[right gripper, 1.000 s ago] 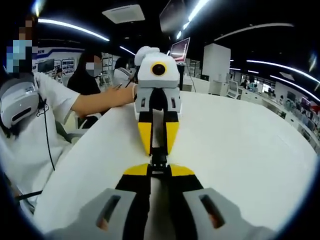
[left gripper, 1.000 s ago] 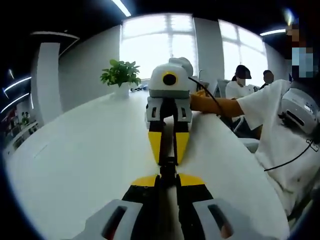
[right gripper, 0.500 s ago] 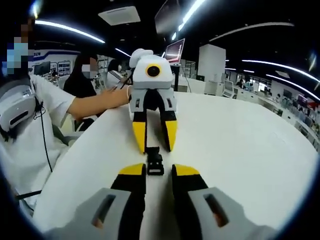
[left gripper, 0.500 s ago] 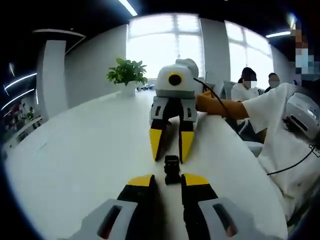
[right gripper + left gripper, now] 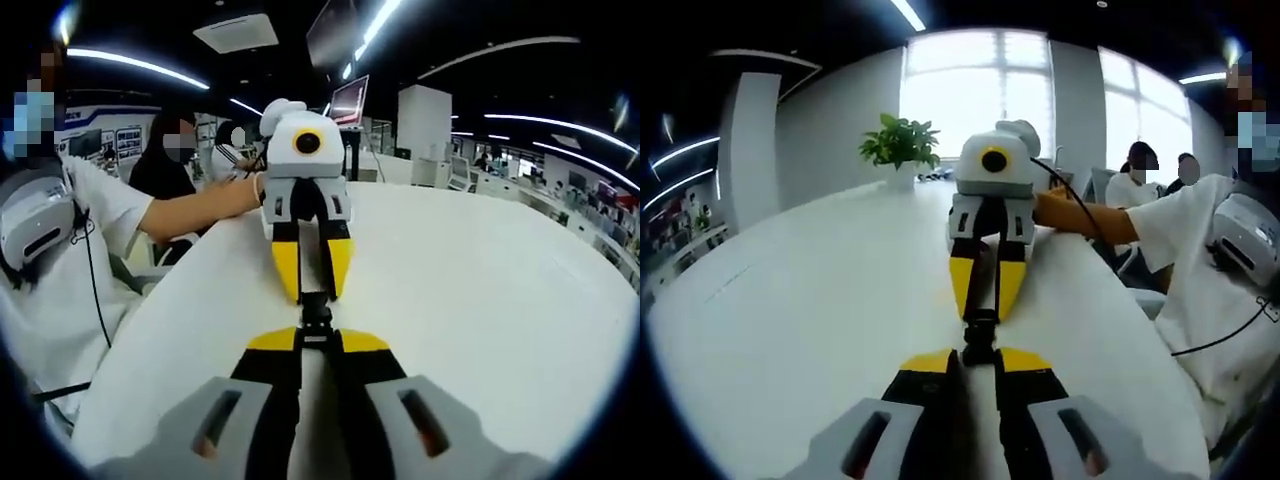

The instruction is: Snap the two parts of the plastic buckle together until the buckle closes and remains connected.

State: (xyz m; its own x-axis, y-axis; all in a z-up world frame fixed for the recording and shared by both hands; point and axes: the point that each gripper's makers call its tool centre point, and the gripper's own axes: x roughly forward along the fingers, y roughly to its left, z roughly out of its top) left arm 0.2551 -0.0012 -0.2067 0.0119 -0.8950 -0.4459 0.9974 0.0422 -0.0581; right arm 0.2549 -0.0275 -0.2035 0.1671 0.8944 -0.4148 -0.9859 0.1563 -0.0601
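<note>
The two grippers face each other nose to nose over the white tabletop [image 5: 790, 330], w/ the black buckle [image 5: 980, 335] held between them, just above the surface, roughly mid-tabletop and nearer the edge where the person [image 5: 1210, 270] sits. In the left gripper view, the left gripper [image 5: 975, 358] has its fingers nearly pressed together, pinching the near end of the buckle; the right gripper [image 5: 985, 300] opposite pinches the far end, its yellow tips narrow around it. The right gripper view mirrors this: right gripper [image 5: 318, 340] clamped on its end of the buckle [image 5: 317, 312], left gripper [image 5: 312, 282] gripping the other. Whether the halves have latched can't be told; the piece is too small and dark. Judged step: the final push. To do it well: keep both grippers on one straight axis, no twist, press ends squarely inward, grips firm so neither half slips or pivots. A plant [image 5: 900, 145] sits at the far edge.
</note>
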